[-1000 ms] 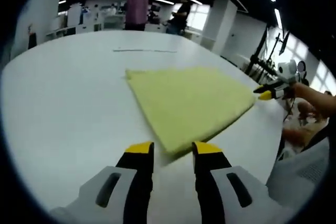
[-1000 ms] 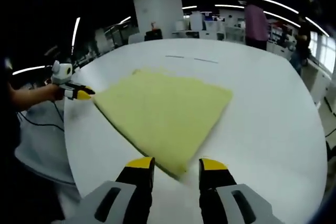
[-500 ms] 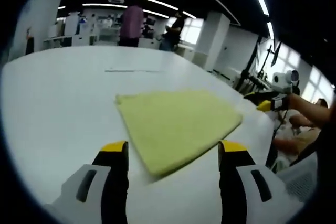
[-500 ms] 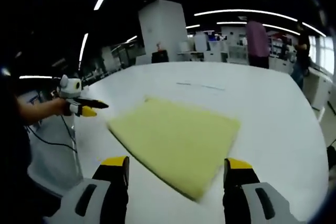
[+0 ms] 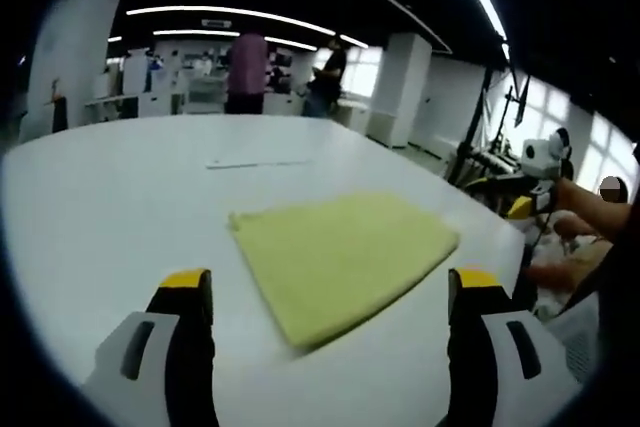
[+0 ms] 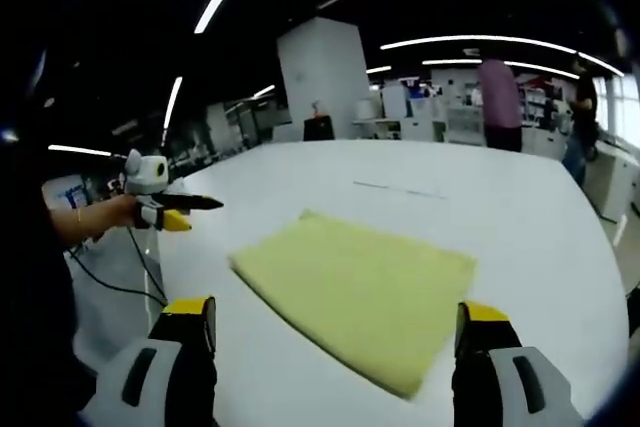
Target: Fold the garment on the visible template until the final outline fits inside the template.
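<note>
The room is a big open hall with long ceiling lights, and two people stand far behind the wide white table. On this table lies the yellow garment, folded flat into a compact four-sided shape, a little nearer to the person's edge than to the centre. Beyond it, a thin line is marked on the table; I cannot tell if it belongs to the template.

One second ago the jaws of both grippers were close together, just at the near corner of the cloth. Now both have drawn back and are lifted away from it. The left gripper has its jaws spread wide, with nothing between them; in the right gripper view it hangs beside the table's edge. The right gripper is also spread wide and free; in the left gripper view it is partly visible past the far edge of the table.

I judge that a fold was just finished and released. The cloth lies apart from both grippers, so the person may be checking its outline against the template.
</note>
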The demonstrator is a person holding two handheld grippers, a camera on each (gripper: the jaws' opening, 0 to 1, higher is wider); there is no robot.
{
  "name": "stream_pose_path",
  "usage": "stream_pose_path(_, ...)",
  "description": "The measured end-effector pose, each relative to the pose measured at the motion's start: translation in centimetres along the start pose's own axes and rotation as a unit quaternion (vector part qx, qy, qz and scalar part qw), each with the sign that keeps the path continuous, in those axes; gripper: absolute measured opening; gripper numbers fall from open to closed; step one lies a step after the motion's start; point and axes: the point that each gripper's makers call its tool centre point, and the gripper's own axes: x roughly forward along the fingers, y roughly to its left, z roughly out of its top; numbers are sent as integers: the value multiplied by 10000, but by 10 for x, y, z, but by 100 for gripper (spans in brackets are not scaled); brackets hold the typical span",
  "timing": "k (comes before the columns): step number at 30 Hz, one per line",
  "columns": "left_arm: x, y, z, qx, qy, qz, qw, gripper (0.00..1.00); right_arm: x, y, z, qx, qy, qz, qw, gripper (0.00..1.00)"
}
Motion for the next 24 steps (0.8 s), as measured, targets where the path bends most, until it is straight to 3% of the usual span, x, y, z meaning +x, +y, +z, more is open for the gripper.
stream_pose_path(9, -7, -1, 0, 107, -17, 119, 9999, 99, -5, -4, 5, 104, -222, -244, 9994, 99)
stream_pose_path(14, -10, -1, -3, 274, 97, 111, 9995, 99, -7, -2, 6, 13, -204, -262, 9994, 99)
stream_pose_path(24, -13, 0, 5, 236, -25, 213, 9995, 99, -10, -1, 6, -48, -169, -288, 9994, 98)
